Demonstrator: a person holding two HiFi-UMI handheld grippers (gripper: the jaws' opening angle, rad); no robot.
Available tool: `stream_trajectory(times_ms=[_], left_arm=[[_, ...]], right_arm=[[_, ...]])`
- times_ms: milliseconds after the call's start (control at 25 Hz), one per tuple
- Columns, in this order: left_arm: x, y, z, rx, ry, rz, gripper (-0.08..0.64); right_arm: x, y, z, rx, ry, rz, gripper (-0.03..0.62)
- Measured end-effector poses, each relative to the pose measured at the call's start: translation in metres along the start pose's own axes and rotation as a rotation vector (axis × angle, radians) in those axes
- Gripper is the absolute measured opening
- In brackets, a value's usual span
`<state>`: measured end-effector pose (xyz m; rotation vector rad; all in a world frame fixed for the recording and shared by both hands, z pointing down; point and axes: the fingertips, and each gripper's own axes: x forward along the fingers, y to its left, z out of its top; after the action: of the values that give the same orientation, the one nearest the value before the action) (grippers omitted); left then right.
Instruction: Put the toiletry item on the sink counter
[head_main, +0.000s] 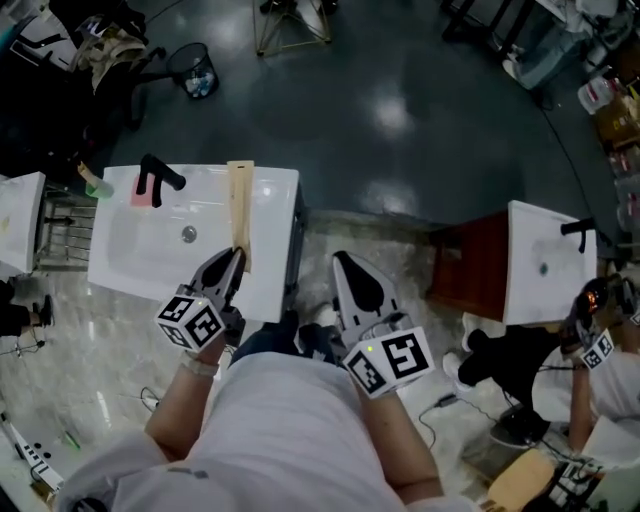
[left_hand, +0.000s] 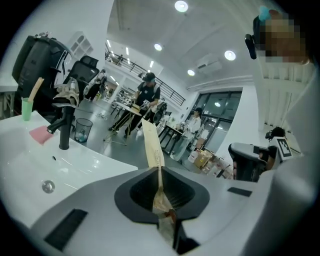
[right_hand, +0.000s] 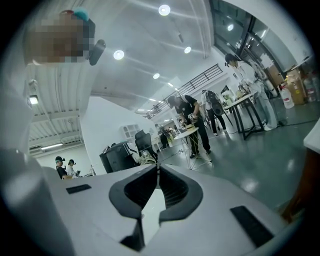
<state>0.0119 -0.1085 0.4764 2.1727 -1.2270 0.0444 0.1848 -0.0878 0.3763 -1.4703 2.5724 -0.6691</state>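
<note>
A long, flat tan toiletry packet (head_main: 241, 205) lies lengthwise over the right side of the white sink counter (head_main: 275, 240). My left gripper (head_main: 238, 256) is shut on its near end. In the left gripper view the packet (left_hand: 152, 146) stands up out of the closed jaws of the left gripper (left_hand: 160, 171), above the counter (left_hand: 95, 162). My right gripper (head_main: 346, 260) hangs just right of the counter's edge, shut with nothing in it. The right gripper view shows the right gripper (right_hand: 157, 167) with its jaw tips together.
On the sink stand a black faucet (head_main: 157, 180), a pink pad (head_main: 140, 196) and a green cup (head_main: 97, 186). A drain (head_main: 189, 234) sits in the basin. A second white sink (head_main: 540, 265) on a red-brown cabinet (head_main: 468, 262) stands at the right, near another person (head_main: 585, 380).
</note>
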Motion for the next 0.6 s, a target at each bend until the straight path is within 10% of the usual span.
stream_trajectory(times_ms=[600], left_arm=[[0.066,0.068,-0.057,-0.068,0.182,-0.012,0.032]], right_arm=[[0.031,0.012,-0.036,-0.003,0.098,-0.121,0.028]])
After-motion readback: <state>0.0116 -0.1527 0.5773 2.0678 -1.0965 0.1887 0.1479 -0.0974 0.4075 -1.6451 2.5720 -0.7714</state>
